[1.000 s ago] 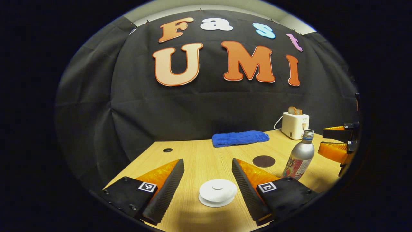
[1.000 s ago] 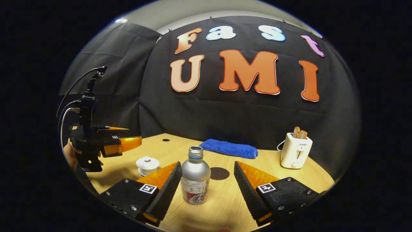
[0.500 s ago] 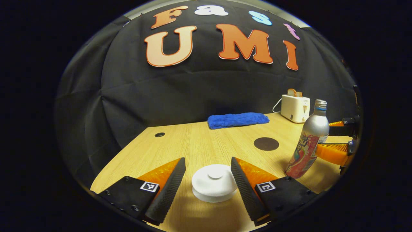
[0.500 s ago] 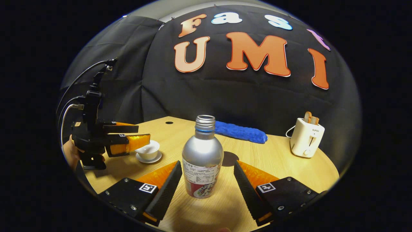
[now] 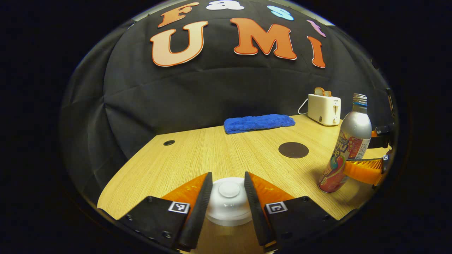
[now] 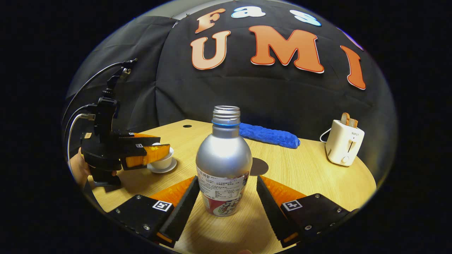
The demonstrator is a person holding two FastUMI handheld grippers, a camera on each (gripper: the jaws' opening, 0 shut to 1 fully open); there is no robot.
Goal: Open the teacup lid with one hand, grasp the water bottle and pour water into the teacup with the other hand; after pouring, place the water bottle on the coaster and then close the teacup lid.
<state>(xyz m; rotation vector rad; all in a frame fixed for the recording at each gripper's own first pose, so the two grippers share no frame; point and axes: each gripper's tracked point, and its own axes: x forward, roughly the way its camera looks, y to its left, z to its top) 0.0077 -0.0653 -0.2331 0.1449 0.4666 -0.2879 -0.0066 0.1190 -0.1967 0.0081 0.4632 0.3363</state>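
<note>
Left gripper view: the left gripper [image 5: 227, 197] brackets the lid [image 5: 229, 197] of the teacup — both ribbed fingers lie against the lid's sides, closed on it. The lid is a smooth white disc with a round centre knob. It sits at the near edge of the table [image 5: 197, 155], a pale wood-grain surface with a small round hole [image 5: 168, 143] at its left rear. Behind lies a blue plush towel [image 5: 259, 122], folded long. The coaster [image 5: 293, 150] is a flat dark disc, bare, between towel and bottle [image 5: 348, 146].

Right gripper view: the right gripper [image 6: 227, 197] stands open around the bottle — brushed metal, domed shoulder, threaded neck, uncapped, upright on the table. Its printed label is too small to read. The fingers flank its base; contact cannot be confirmed. At far right stands a white toaster [image 6: 344, 143] with bread in its slot and a short word on its face, too small to read.
</note>
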